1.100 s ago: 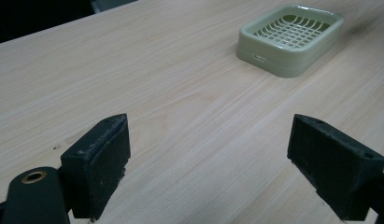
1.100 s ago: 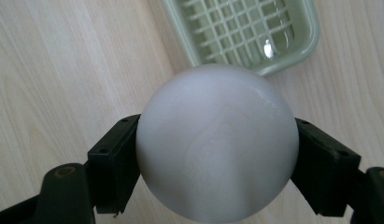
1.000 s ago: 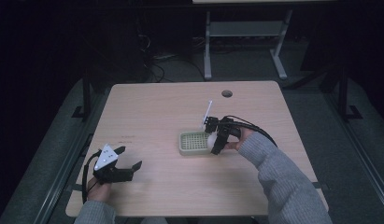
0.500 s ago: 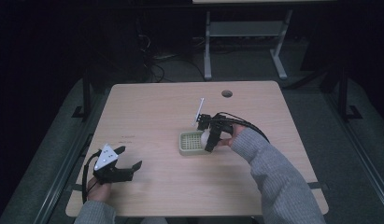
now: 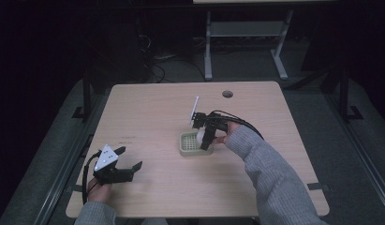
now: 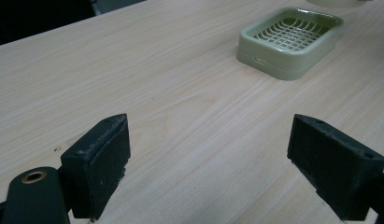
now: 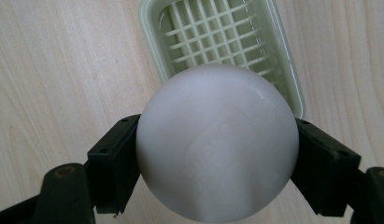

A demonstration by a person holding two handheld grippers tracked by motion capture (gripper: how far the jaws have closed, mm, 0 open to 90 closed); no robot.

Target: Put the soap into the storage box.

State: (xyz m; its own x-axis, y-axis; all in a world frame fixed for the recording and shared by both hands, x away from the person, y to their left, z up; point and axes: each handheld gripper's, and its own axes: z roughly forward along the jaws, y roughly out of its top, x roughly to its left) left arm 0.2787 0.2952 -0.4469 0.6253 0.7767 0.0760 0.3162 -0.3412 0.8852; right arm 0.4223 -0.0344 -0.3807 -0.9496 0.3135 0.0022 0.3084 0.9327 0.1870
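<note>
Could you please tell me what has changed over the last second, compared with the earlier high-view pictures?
The right gripper has turned from lying sideways at the right edge of the green tray to pointing jaws-down over it, still clamping the white ball. The person's hand shifted slightly toward the tray. The left gripper stayed put near the table's front left corner, jaws open, and the tray has not moved.

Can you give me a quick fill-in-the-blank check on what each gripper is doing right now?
1. The right gripper is shut on a white ____.
2. That gripper hangs over a pale green ____ with a grid floor.
3. The left gripper has its jaws ____, with nothing between them.
4. Everything rests on a light ____ table.

Missing words: ball; basket; open; wooden
</note>
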